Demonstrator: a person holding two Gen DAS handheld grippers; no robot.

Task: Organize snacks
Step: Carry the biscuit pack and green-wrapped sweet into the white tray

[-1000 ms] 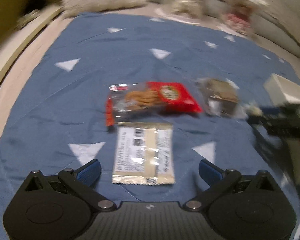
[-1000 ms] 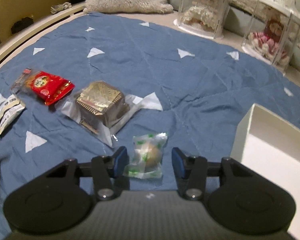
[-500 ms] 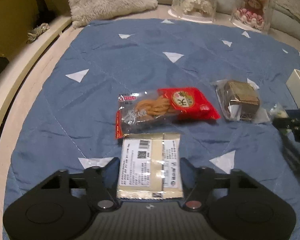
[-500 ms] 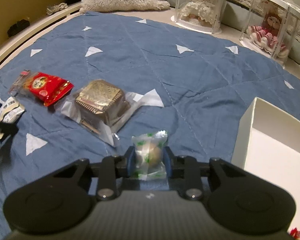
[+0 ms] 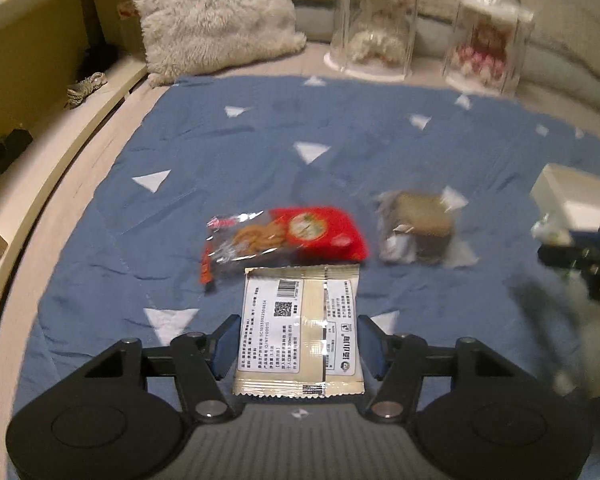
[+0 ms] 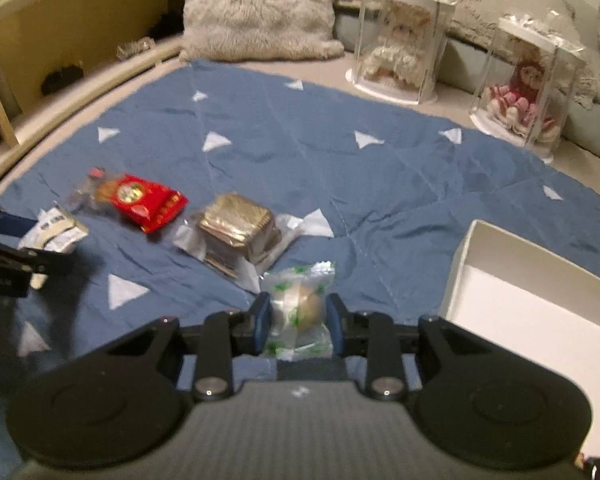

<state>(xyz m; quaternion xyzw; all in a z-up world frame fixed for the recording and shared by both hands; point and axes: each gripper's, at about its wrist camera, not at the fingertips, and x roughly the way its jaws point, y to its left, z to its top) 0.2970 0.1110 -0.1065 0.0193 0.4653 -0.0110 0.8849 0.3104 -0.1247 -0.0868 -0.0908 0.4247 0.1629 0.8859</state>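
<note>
Both grippers have just clamped snacks: left gripper [image 5: 298,350] on the beige packet [image 5: 300,330], right gripper [image 6: 298,322] on the green-print candy [image 6: 300,312]. White box [image 6: 476,248] at right looks empty, I think. Red bag [image 6: 144,200] and gold cake [image 6: 238,228] left on the blanket [image 6: 300,152].

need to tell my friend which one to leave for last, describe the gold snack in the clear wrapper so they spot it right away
On the blue cloth with white triangles, look near the middle, between the red biscuit packet and the white open box. The square gold-foil cake in a clear plastic wrapper lies there; it is the only thick, blocky, metallic snack.
</note>
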